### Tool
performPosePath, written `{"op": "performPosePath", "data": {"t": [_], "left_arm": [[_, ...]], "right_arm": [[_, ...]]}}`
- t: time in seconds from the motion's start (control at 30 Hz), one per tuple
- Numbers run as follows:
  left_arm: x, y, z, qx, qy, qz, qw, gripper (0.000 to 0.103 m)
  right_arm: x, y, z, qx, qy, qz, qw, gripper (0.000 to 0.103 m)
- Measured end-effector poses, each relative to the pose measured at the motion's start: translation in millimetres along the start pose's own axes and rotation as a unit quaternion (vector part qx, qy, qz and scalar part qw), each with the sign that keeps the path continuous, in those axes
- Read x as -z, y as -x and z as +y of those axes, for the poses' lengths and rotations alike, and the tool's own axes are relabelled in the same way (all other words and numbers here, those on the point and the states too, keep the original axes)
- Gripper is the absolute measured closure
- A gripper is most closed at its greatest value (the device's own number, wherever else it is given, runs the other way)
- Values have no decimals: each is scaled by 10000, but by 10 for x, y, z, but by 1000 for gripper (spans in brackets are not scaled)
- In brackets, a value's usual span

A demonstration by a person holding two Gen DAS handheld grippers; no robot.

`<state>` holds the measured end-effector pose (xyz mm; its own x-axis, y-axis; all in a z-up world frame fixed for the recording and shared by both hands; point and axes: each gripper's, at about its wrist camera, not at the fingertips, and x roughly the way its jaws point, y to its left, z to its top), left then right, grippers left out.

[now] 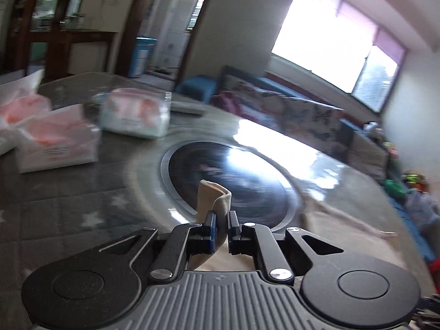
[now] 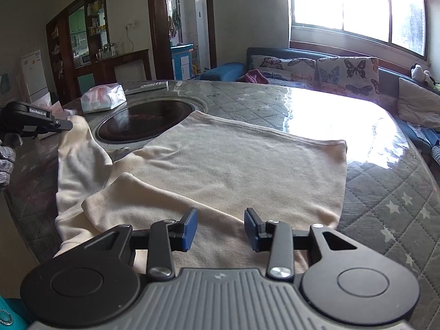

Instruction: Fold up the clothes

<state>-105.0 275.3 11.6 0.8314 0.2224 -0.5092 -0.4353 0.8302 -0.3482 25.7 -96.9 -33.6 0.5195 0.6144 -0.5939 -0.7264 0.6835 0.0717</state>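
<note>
Pinching a fold of cream fabric, the left gripper (image 1: pixel 222 220) has its blue-padded fingers closed on the cloth, which pokes up between them as a small curled tab; the left wrist view is motion-blurred. Right gripper (image 2: pixel 220 227) hangs released, jaws spread wide with nothing between them, just above the near edge of the cream garment (image 2: pixel 233 170). That garment lies spread on the round table (image 2: pixel 385 192), its body flat from 6 o'clock out to about 1 o'clock, with a folded flap lying across the near left. At 9 to 10 o'clock in the right wrist view a sleeve (image 2: pixel 74 148) is lifted off the surface, its tip caught in the left gripper's fingers (image 2: pixel 64 124); a knit-gloved hand (image 2: pixel 8 154) shows at the left edge behind it. Table covering is grey quilted, star-printed, under a glossy clear sheet with strong window glare at 1 o'clock. Beyond the garment, at 11 o'clock, sits a dark round inset (image 2: pixel 145 122) in the tabletop, its near right rim touched by the garment's far corner. Farther, at 10 o'clock, a tissue pack (image 2: pixel 103 99), and a flat grey remote-like bar (image 2: pixel 147 86) near the far rim. Past the table: sofa with butterfly-print cushions (image 2: pixel 316 73) at 1 o'clock, bright window (image 2: pixel 357 11) above it, doorway (image 2: pixel 187 24) at 12 o'clock.
</note>
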Motion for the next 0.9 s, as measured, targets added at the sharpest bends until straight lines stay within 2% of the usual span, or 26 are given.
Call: {"op": "performPosePath", "data": {"t": [0.1,0.17,0.27,0.4,0.53,0.7,0.8,0.9], "left_arm": [[19,58,-285,656,-205,84,9976,94],[61,78,-498,1138,-338,208,9927,94],[152,52,-788,1819,-427,503,9811,94],[336,-27,-1100,2434,-624,855,9641,94],[581,-155,-1330,2745,-931,1262,9487,94],[864,-251,-1437,2870,-1265,1731,9336,94],[938,-243,-1430,2883,-1387,1870,9288,91],[921,-167,-1375,2824,-1604,1700,9304,87]], "right_arm": [[-9,44,-39,13,-93,-67,9999,65],[-13,79,-87,33,-201,-107,9997,65],[-8,144,-165,130,-323,-170,9992,65],[14,246,-288,212,-568,-243,9979,65],[36,319,-379,218,-767,-233,9965,65],[23,259,-358,-49,-952,-108,9954,72],[13,218,-341,-217,-1062,-30,9941,73],[0,119,-271,-399,-1052,102,9936,73]]}}
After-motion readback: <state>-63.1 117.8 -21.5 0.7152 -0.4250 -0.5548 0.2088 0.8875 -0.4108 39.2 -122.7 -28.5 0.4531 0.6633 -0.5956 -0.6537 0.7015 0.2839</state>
